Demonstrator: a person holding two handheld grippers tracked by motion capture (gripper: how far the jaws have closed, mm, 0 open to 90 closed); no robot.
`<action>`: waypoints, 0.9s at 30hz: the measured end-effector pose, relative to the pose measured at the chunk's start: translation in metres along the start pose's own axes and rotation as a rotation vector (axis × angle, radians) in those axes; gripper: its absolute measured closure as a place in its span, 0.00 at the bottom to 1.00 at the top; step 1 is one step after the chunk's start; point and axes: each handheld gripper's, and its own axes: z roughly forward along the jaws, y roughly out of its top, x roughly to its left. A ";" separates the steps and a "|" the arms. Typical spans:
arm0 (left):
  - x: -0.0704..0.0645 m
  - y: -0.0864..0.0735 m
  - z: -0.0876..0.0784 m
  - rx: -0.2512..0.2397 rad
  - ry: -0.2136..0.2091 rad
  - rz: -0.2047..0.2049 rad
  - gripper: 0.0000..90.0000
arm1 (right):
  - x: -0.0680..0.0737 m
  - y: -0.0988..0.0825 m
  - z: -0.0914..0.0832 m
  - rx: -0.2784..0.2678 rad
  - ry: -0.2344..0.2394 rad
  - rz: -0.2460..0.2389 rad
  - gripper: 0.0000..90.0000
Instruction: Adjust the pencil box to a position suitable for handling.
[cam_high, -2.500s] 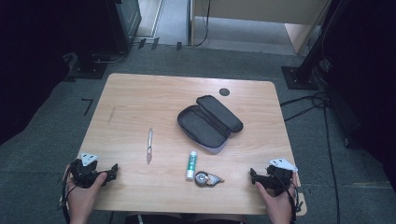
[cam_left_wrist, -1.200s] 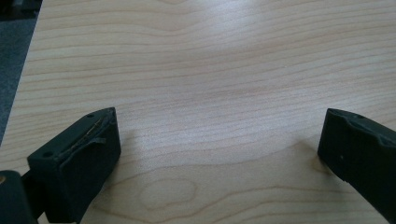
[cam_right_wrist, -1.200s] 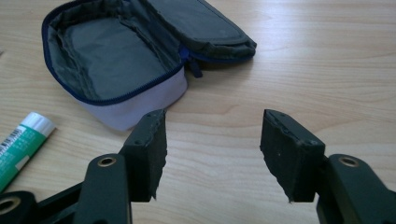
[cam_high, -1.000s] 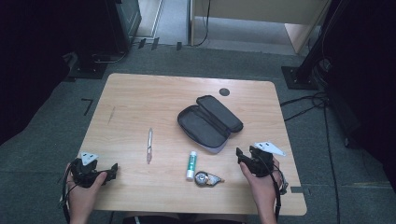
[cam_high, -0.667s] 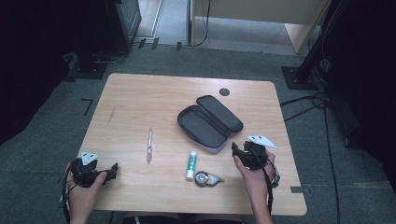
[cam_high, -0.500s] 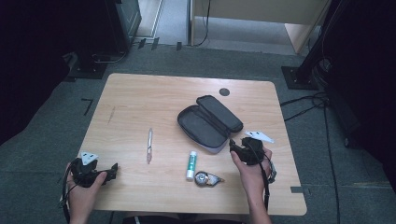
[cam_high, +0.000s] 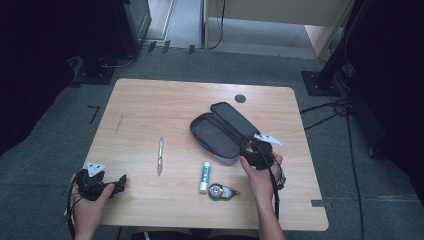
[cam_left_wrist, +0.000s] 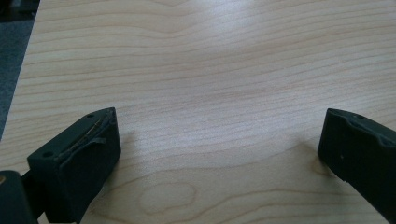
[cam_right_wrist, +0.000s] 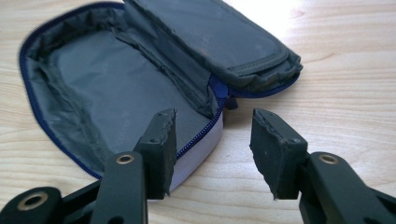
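An open dark grey pencil case (cam_high: 221, 131) with a blue zip lies mid-table, its lid folded back. In the right gripper view the case (cam_right_wrist: 107, 79) is empty inside. My right gripper (cam_high: 253, 153) is at its near right end. Its jaws have just been closing and straddle the case's zipped rim (cam_right_wrist: 212, 126), one over the lining and one over the wood, with neither pad pressing on it. My left gripper (cam_high: 118, 183) rests open at the front left, with bare wood between its jaws (cam_left_wrist: 219, 126).
A silver pen (cam_high: 160, 155) lies left of the case. A white and green glue stick (cam_high: 204, 176) and a small round grey thing (cam_high: 220, 191) lie near the table's front edge (cam_high: 200, 224). A dark round cap (cam_high: 240, 98) sits in the tabletop at the back.
My right gripper has moved from the front right corner leftward and forward to the case's near end. The left gripper has stayed where it was.
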 end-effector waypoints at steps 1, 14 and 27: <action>0.000 0.000 0.000 0.000 0.000 0.000 0.00 | 0.002 0.000 0.004 0.011 -0.003 0.009 0.56; 0.000 0.000 0.000 0.000 0.000 -0.001 0.00 | 0.009 0.000 0.030 0.106 -0.077 0.110 0.61; 0.000 0.000 0.000 0.000 0.000 -0.001 0.00 | 0.008 0.000 0.039 0.119 -0.059 0.138 0.80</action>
